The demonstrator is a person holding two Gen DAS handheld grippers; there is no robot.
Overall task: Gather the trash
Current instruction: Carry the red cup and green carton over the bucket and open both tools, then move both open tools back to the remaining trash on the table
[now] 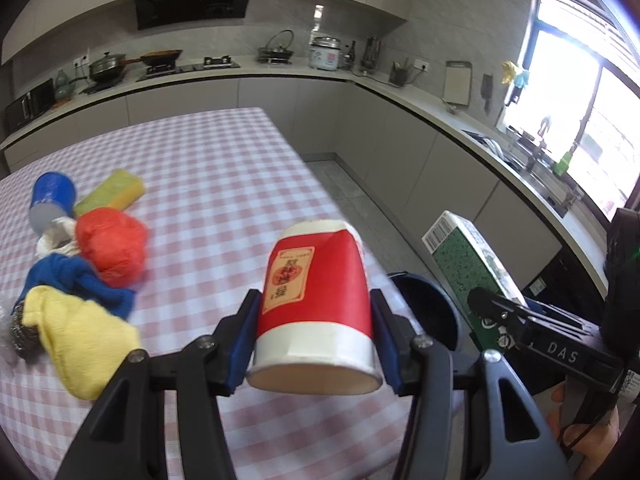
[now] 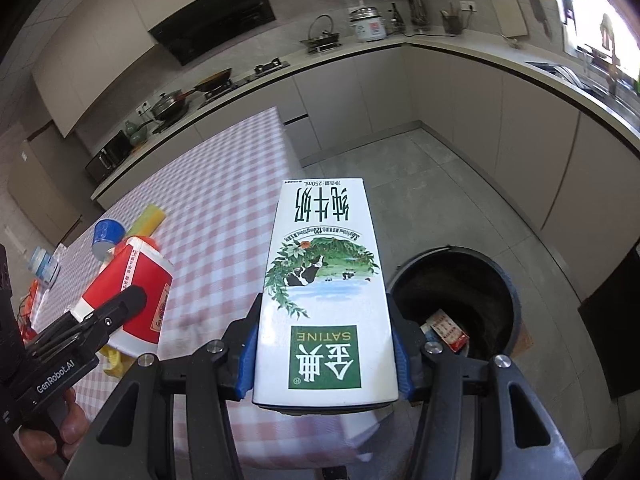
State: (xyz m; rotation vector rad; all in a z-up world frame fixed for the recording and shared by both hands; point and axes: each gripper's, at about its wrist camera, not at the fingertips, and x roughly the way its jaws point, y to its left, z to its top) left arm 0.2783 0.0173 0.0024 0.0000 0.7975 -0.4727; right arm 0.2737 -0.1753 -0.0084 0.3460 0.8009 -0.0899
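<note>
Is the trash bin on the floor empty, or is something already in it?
Not empty. The right wrist view looks into the open bin and shows a red-and-white packet lying at the bottom.

Both claws, left (image 1: pixel 314 320) and right (image 2: pixel 324 344), point downward, each clamped tight, held side by side.

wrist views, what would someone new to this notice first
A red paper cup fills the left wrist view, clamped in the left tool above the checked tablecloth. The right wrist view is dominated by a white and green milk carton clamped in the right tool, with a dark trash bin on the floor to its right.
</note>
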